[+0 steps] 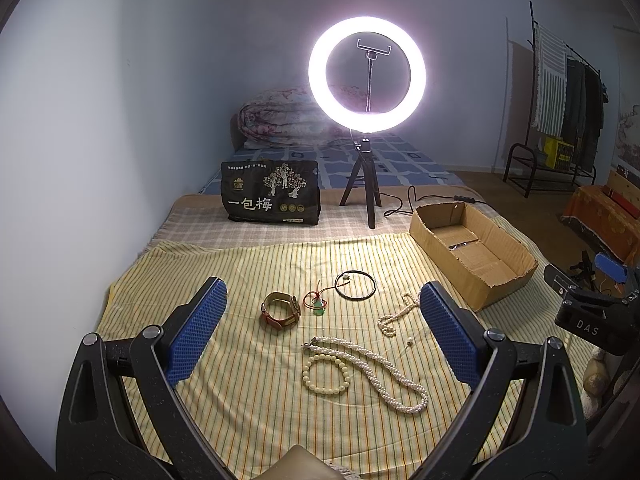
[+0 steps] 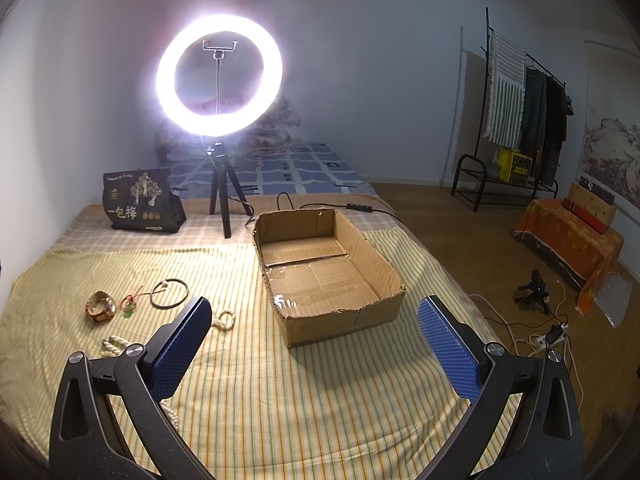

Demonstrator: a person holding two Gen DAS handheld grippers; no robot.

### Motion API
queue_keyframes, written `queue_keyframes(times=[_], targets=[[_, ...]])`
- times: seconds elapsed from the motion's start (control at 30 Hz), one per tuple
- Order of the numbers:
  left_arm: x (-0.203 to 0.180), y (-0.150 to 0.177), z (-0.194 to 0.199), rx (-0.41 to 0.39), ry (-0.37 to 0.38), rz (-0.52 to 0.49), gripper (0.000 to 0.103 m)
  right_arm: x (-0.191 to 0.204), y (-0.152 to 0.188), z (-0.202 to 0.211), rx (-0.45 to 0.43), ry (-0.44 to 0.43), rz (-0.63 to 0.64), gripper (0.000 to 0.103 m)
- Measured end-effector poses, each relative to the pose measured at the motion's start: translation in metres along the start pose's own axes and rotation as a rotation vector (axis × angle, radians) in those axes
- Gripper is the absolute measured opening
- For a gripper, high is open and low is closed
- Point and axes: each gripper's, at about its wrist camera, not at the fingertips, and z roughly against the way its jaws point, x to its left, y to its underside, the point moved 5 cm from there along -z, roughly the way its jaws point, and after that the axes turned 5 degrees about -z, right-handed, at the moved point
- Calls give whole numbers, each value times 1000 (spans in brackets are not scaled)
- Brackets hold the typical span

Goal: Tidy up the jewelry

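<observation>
Both tongs are wide open and hold nothing. The left tongs (image 1: 320, 332) hang over the jewelry on the striped cloth (image 1: 248, 400). A watch (image 1: 280, 311), a green charm (image 1: 319, 309), a black ring (image 1: 355, 285), a bead bracelet (image 1: 326, 373) and a pearl necklace (image 1: 384, 376) lie apart there. The right tongs (image 2: 316, 344) hang in front of the box (image 2: 344, 316), which sits to the right of the jewelry.

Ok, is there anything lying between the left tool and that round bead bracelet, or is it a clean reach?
Nothing visible blocks it. The left tool hangs open above the striped cloth, and the bead bracelet lies flat and uncovered below it. The long pearl necklace lies right beside the bracelet, so a wide grab might catch it too.
</observation>
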Motion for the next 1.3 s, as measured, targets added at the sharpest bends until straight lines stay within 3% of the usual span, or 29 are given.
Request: queue_keyframes(times=[0.67, 0.93, 1.13, 1.3], targets=[[1, 0, 0, 0, -3, 1, 99, 0, 0, 1, 2, -2, 1, 103], [19, 4, -13, 25, -27, 33, 99, 2, 5, -2, 12, -3, 19, 103], [39, 8, -28, 55, -66, 61, 99, 11, 8, -8, 35, -33, 52, 103], [59, 16, -47, 99, -101, 78, 99, 26, 18, -14, 43, -121, 107, 103]])
